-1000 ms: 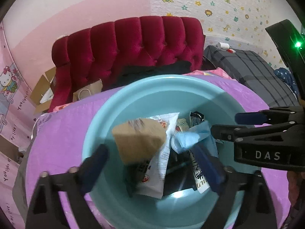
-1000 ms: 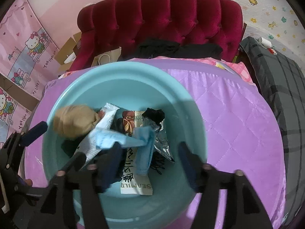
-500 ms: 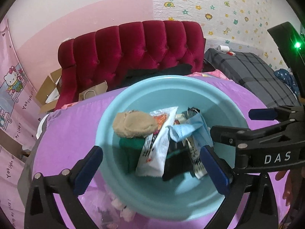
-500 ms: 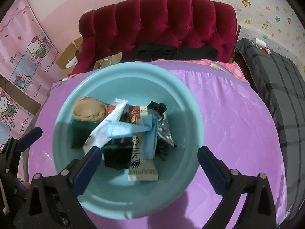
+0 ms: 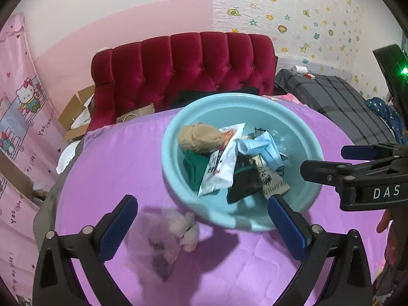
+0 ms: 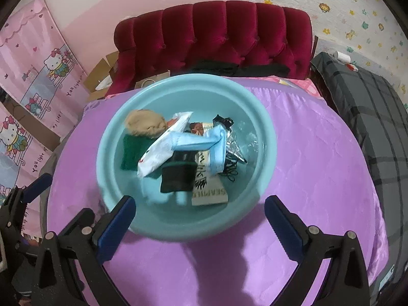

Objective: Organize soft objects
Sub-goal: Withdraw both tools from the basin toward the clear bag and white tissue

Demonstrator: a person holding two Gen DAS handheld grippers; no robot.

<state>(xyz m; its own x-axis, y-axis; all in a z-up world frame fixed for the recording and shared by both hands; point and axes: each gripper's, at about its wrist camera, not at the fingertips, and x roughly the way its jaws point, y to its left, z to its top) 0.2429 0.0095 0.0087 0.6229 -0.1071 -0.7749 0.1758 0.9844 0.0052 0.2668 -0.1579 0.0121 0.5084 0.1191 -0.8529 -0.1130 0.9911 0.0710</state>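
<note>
Basin: a round light-blue plastic basin point(image 6: 265, 137) sits on the purple quilted bed cover point(image 6: 318, 178), filling the centre of the right wrist view and lying toward 1 o'clock in the left wrist view.
Basin contents: a tan rolled sock point(image 6: 145, 126) at 10 o'clock inside the bowl, resting on a dark green folded cloth point(image 6: 131, 153); a white snack packet point(image 6: 160, 150) slants across the middle; a pale blue face mask point(image 6: 204, 142) lies over it; a black cloth point(image 6: 178, 177) and a beige printed packet point(image 6: 207, 191) sit toward 6 o'clock; a crinkled silver wrapper point(image 6: 233, 148) and black hair ties point(image 6: 230, 170) lie at 3 o'clock.
Outside the basin: a blurred pale pink soft item point(image 5: 178, 232) lies on the cover, just beside the rim at 7 o'clock of the basin in the left wrist view.
Left gripper point(image 5: 201, 227): jaws spread wide, nothing between the blue pads, above the cover with the pink item between the fingers.
Right gripper point(image 6: 199, 225): jaws at full spread, empty, framing the near rim of the basin.
Background: a crimson tufted velvet headboard point(image 6: 224, 35) at 12 o'clock; a grey plaid blanket point(image 6: 369, 107) at 3 o'clock.
</note>
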